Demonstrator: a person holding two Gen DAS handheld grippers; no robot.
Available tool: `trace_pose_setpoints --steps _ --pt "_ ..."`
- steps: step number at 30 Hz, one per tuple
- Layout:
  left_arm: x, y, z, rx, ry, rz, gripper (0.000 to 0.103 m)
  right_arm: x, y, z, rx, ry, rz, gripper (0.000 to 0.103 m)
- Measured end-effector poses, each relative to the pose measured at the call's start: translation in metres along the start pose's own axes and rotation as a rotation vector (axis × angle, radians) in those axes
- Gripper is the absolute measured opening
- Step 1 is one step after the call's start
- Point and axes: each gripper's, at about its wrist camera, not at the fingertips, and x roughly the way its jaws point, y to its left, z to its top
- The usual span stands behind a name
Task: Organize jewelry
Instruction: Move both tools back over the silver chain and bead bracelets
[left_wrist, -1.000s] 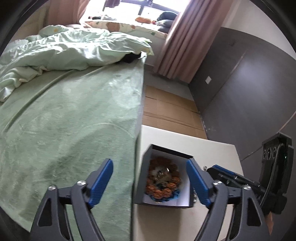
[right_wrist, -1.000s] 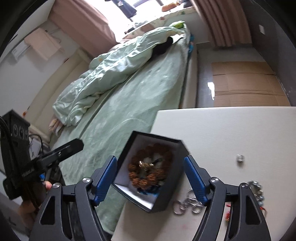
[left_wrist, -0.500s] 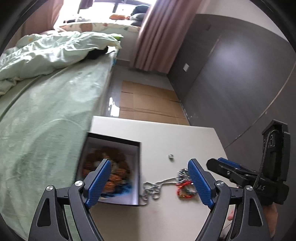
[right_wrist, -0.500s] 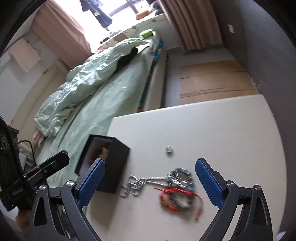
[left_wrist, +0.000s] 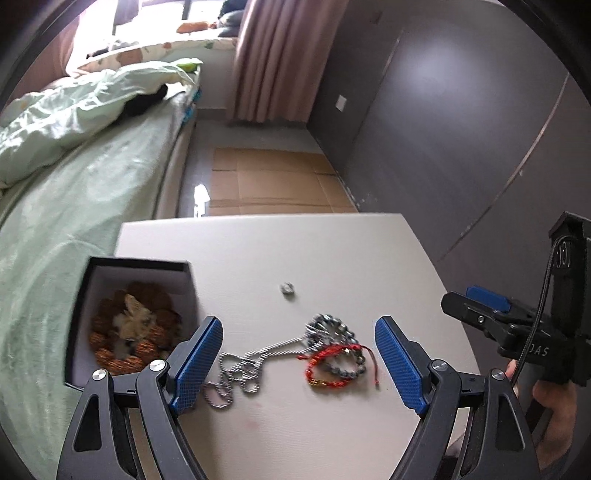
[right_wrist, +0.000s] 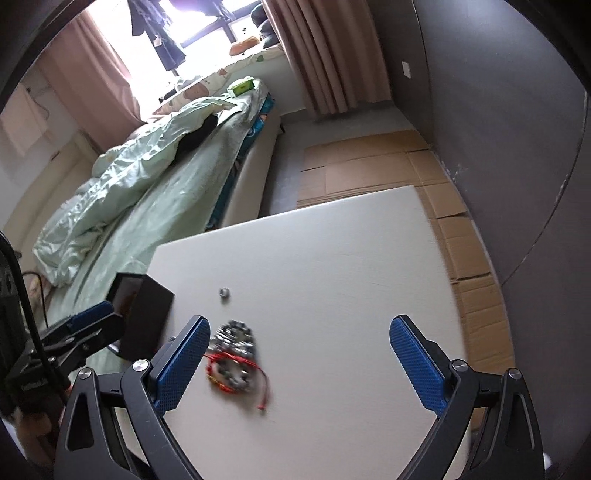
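A black box (left_wrist: 136, 273) with a white lining stands at the left edge of the white table (left_wrist: 332, 251). A brown bead bracelet (left_wrist: 133, 332) lies inside it. On the table lie a silver chain (left_wrist: 243, 365), a grey bead bracelet (left_wrist: 332, 328), a red cord bracelet (left_wrist: 332, 365) and a small silver ring (left_wrist: 287, 288). My left gripper (left_wrist: 299, 362) is open and empty above the loose jewelry. My right gripper (right_wrist: 299, 362) is open and empty, right of the jewelry pile (right_wrist: 232, 358). The box (right_wrist: 144, 314) and ring (right_wrist: 223, 292) show in the right wrist view too.
A bed with green bedding (left_wrist: 74, 184) runs along the table's left side. Flattened cardboard (left_wrist: 273, 181) covers the floor beyond the table. A dark wall (left_wrist: 461, 129) stands on the right. Curtains (left_wrist: 273, 59) hang at the back.
Both grippers have swung right, from over the box to over the loose jewelry and the bare table. Both stay open and empty.
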Motion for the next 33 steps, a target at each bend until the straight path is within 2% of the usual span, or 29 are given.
trace_pose_setpoints --steps 2,8,9,10,14,16,20,22,26,33 --pt "0.007 -0.004 -0.004 0.009 0.017 0.0 0.085 -0.001 -0.005 -0.003 -0.019 0.003 -0.019 0.098" --pt "0.026 -0.004 -0.013 -0.016 0.046 -0.014 0.085 -0.004 -0.024 -0.007 0.021 0.009 0.011 0.098" --pt "0.029 -0.005 -0.014 -0.017 0.054 -0.017 0.083 -0.004 -0.027 -0.007 0.032 0.008 0.015 0.098" --pt "0.031 -0.006 -0.016 -0.015 0.06 -0.017 0.074 -0.005 -0.03 -0.008 0.046 0.005 0.025 0.098" --pt "0.041 -0.012 -0.019 0.015 0.086 0.0 0.061 -0.004 -0.037 -0.009 0.085 0.009 0.061 0.098" --pt "0.047 -0.012 -0.021 0.017 0.105 -0.008 0.052 -0.003 -0.039 -0.01 0.093 0.019 0.067 0.098" --pt "0.057 -0.016 -0.024 0.045 0.126 0.009 0.047 -0.001 -0.04 -0.011 0.094 0.027 0.066 0.097" --pt "0.064 -0.017 -0.027 0.051 0.149 0.015 0.04 -0.001 -0.039 -0.011 0.097 0.028 0.074 0.097" --pt "0.078 -0.018 -0.035 0.059 0.196 0.035 0.036 0.001 -0.038 -0.011 0.095 0.033 0.076 0.097" --pt "0.079 -0.021 -0.036 0.063 0.179 0.042 0.036 0.001 -0.039 -0.01 0.092 0.038 0.079 0.096"
